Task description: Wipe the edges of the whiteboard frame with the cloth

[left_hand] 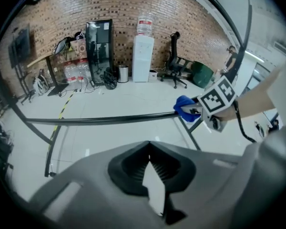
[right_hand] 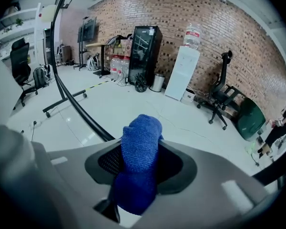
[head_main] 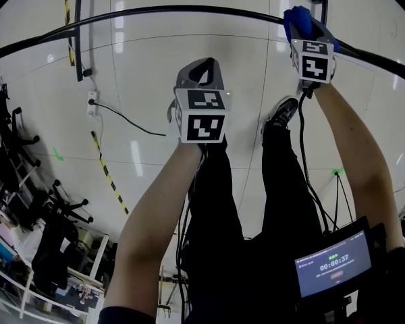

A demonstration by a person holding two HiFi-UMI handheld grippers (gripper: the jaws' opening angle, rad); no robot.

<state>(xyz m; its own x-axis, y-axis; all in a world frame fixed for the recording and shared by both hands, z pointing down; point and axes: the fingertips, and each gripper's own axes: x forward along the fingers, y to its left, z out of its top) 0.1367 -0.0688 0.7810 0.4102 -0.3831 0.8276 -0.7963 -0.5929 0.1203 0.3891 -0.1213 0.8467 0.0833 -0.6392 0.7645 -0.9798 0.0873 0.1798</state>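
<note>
The right tool [head_main: 305, 23] is clenched on the blue cloth [right_hand: 140, 151]. The cloth fills the gap between its jaws and projects beyond the tips. In the head view the cloth [head_main: 295, 17] sits at the black top rail of the whiteboard frame [head_main: 189, 9], at the upper right. In the left gripper view the cloth [left_hand: 183, 107] lies against the frame [left_hand: 109, 119] where the rail meets an upright. In the right gripper view the frame [right_hand: 76, 104] runs in from the upper left and passes behind the cloth.

The left tool [left_hand: 149, 146] is clenched with nothing between its jaws. It hangs near the middle of the rail, apart from it, and well apart from the right tool [left_hand: 193, 111].
</note>
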